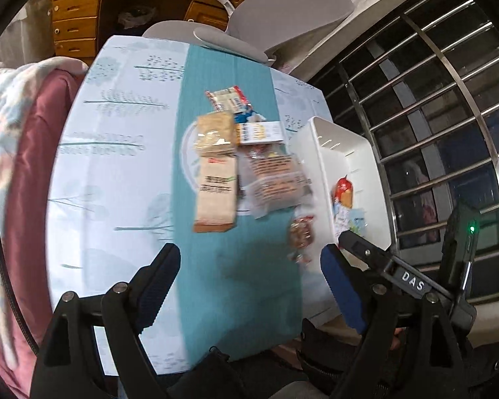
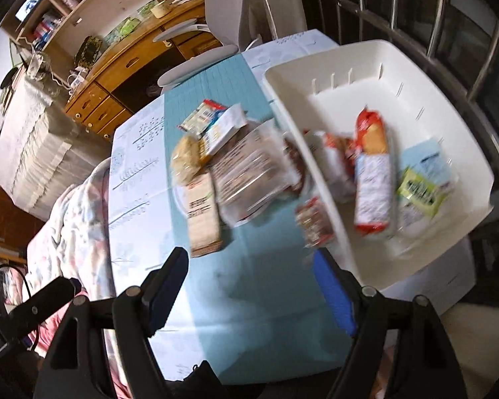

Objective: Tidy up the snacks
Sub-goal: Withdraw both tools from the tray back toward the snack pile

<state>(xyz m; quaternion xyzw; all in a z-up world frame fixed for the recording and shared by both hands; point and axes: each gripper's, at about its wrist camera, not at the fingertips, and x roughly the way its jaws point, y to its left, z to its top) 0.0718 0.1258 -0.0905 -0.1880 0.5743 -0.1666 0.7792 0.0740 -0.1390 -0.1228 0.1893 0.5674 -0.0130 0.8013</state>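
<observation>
Both empty, spread, the left gripper (image 1: 249,266) and right gripper (image 2: 252,276) hover low in frame, snacks (image 1: 216,173) centre-frame awaiting the white bin (image 2: 432,76) right.

A table (image 1: 116,173) with a pale cloth, blue trees printed on it, and a teal strip (image 1: 249,266) down the middle. On the strip, a heap of snack packets: a tall tan packet (image 1: 216,196), a clear packet (image 1: 276,186) just beside it, a red and white packet (image 1: 229,99) at the far end. A small red packet (image 1: 302,232) near the white bin (image 2: 475,179). The bin standing on the table's right side, more packets inside
</observation>
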